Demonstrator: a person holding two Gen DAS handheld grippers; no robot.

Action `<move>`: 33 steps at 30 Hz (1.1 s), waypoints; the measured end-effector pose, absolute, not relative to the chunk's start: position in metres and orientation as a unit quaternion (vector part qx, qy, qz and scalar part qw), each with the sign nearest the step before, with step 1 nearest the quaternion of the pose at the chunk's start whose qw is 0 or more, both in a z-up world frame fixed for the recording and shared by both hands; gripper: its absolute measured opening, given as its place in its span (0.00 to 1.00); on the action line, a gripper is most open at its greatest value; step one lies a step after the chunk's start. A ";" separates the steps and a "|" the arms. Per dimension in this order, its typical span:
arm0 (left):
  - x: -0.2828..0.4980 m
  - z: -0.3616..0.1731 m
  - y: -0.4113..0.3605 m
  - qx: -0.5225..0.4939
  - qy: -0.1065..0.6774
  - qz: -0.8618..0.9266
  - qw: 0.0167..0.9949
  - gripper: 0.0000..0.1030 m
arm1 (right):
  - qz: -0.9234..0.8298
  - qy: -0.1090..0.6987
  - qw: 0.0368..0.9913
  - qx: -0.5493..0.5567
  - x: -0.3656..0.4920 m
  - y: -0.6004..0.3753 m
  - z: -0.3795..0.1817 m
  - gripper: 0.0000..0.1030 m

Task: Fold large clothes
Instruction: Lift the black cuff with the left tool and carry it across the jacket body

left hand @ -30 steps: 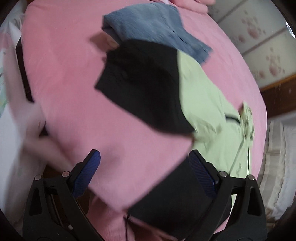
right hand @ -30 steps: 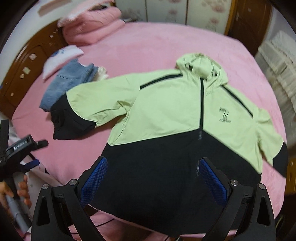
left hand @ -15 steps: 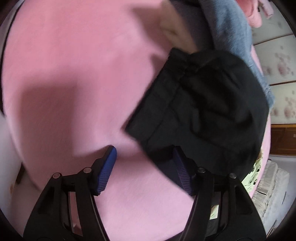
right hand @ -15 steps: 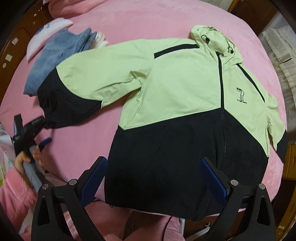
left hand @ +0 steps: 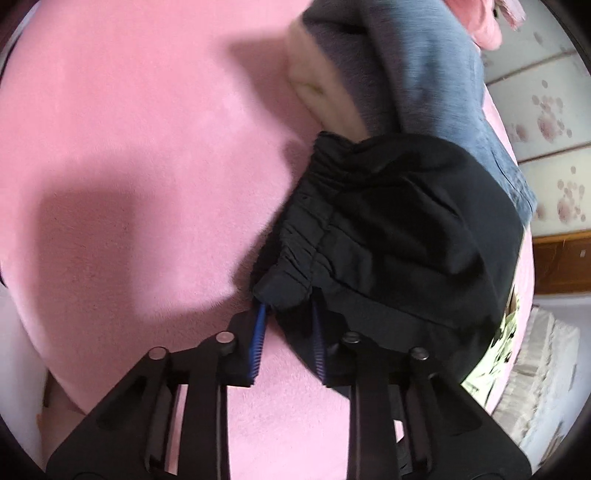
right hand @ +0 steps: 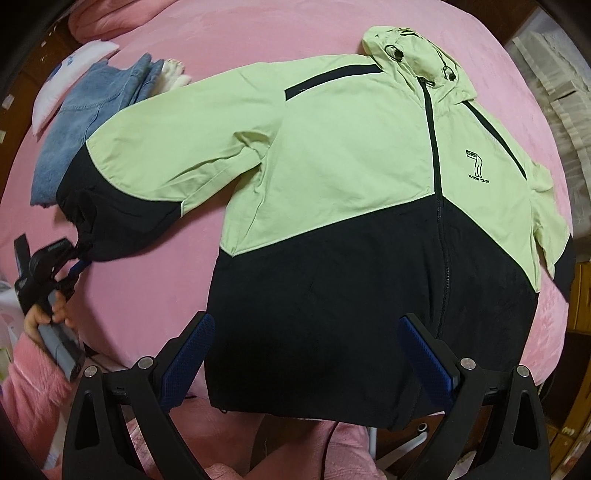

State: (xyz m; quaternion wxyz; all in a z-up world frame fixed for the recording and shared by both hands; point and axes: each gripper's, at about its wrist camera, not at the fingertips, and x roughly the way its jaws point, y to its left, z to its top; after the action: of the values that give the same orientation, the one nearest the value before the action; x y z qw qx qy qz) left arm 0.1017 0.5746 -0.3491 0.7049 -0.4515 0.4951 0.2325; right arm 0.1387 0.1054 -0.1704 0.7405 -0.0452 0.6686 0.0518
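Note:
A light green and black hooded jacket (right hand: 351,155) lies front-up and spread out on the pink bed (right hand: 240,33). Its left sleeve ends in a black elastic cuff (left hand: 295,258). My left gripper (left hand: 288,314) is shut on the corner of that cuff; it also shows in the right wrist view (right hand: 79,264), pinching the cuff (right hand: 83,236). My right gripper (right hand: 304,350) is open and empty, hovering above the black hem of the jacket near the bed's front edge.
Folded blue jeans (right hand: 85,122) lie by the sleeve, also seen in the left wrist view (left hand: 424,74). A white pillow (right hand: 70,70) and pink bedding (right hand: 107,18) sit at the back left. Wooden furniture (right hand: 580,295) stands right of the bed.
My left gripper moved in to the sleeve cuff and closed on its corner. My right gripper dropped closer over the jacket's hem and stayed open.

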 end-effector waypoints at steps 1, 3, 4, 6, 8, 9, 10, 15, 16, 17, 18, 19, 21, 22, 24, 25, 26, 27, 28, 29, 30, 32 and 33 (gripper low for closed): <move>0.104 -0.343 0.573 -0.442 0.494 0.236 0.711 0.17 | 0.054 0.667 0.742 -0.039 0.141 0.102 -0.170 0.98; 0.109 -0.328 0.569 -0.425 0.490 0.247 0.720 0.16 | 0.059 0.665 0.744 -0.028 0.147 0.093 -0.171 0.98; 0.110 -0.319 0.566 -0.416 0.485 0.252 0.727 0.16 | 0.062 0.664 0.745 -0.025 0.151 0.089 -0.171 0.98; 0.111 -0.302 0.559 -0.400 0.471 0.252 0.745 0.15 | 0.070 0.660 0.748 -0.018 0.163 0.080 -0.169 0.98; 0.116 -0.273 0.547 -0.370 0.457 0.253 0.769 0.14 | 0.077 0.646 0.759 -0.003 0.176 0.065 -0.166 0.98; 0.118 -0.255 0.533 -0.354 0.449 0.253 0.780 0.13 | 0.081 0.640 0.764 0.005 0.183 0.059 -0.164 0.98; 0.120 -0.238 0.523 -0.330 0.439 0.252 0.797 0.13 | 0.084 0.635 0.768 0.013 0.189 0.052 -0.162 0.98; 0.131 -0.163 0.449 -0.258 0.399 0.234 0.848 0.12 | 0.111 0.600 0.790 0.062 0.213 -0.010 -0.158 0.98; 0.137 -0.147 0.430 -0.245 0.391 0.227 0.858 0.12 | 0.115 0.597 0.791 0.072 0.218 -0.024 -0.159 0.98; 0.154 -0.125 0.414 -0.237 0.384 0.219 0.865 0.12 | 0.116 0.594 0.792 0.081 0.221 -0.039 -0.160 0.98; 0.164 -0.109 0.393 -0.225 0.377 0.208 0.874 0.12 | 0.115 0.589 0.795 0.089 0.224 -0.052 -0.161 0.98; 0.165 -0.095 0.370 -0.217 0.373 0.200 0.879 0.12 | 0.114 0.584 0.798 0.101 0.225 -0.068 -0.161 0.98; 0.182 -0.073 0.328 -0.200 0.368 0.174 0.892 0.12 | 0.109 0.577 0.800 0.121 0.227 -0.099 -0.164 0.98; 0.191 -0.061 0.303 -0.192 0.364 0.158 0.898 0.12 | 0.107 0.577 0.800 0.128 0.227 -0.110 -0.166 0.98; 0.211 -0.047 0.257 -0.176 0.358 0.119 0.909 0.12 | 0.103 0.575 0.798 0.147 0.229 -0.141 -0.170 0.98; 0.225 -0.046 0.235 -0.168 0.359 0.101 0.913 0.12 | 0.098 0.575 0.798 0.153 0.230 -0.159 -0.172 0.98; 0.235 -0.045 0.209 -0.160 0.363 0.081 0.914 0.12 | 0.092 0.574 0.799 0.155 0.229 -0.173 -0.175 0.98; 0.245 -0.040 0.181 -0.154 0.369 0.065 0.914 0.12 | 0.086 0.573 0.800 0.157 0.227 -0.181 -0.178 0.98; 0.256 -0.044 0.157 -0.145 0.378 0.041 0.913 0.12 | 0.080 0.571 0.801 0.162 0.226 -0.194 -0.181 0.98; 0.260 -0.044 0.132 -0.138 0.384 0.024 0.912 0.11 | 0.072 0.569 0.801 0.172 0.226 -0.212 -0.184 0.98; 0.259 -0.046 0.108 -0.134 0.391 0.008 0.911 0.11 | 0.066 0.568 0.801 0.178 0.226 -0.223 -0.188 0.98; 0.277 -0.061 0.063 -0.128 0.409 -0.029 0.903 0.11 | 0.056 0.566 0.800 0.190 0.225 -0.245 -0.196 0.98; 0.287 -0.070 0.039 -0.125 0.419 -0.045 0.898 0.11 | 0.052 0.565 0.801 0.192 0.225 -0.249 -0.199 0.98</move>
State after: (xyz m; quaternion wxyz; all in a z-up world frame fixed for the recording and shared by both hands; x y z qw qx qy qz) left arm 0.2866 0.0387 -0.0700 0.8981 -0.1247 0.4193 -0.0447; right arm 0.2251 -0.2494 -0.1990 0.8006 0.1925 0.5651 0.0525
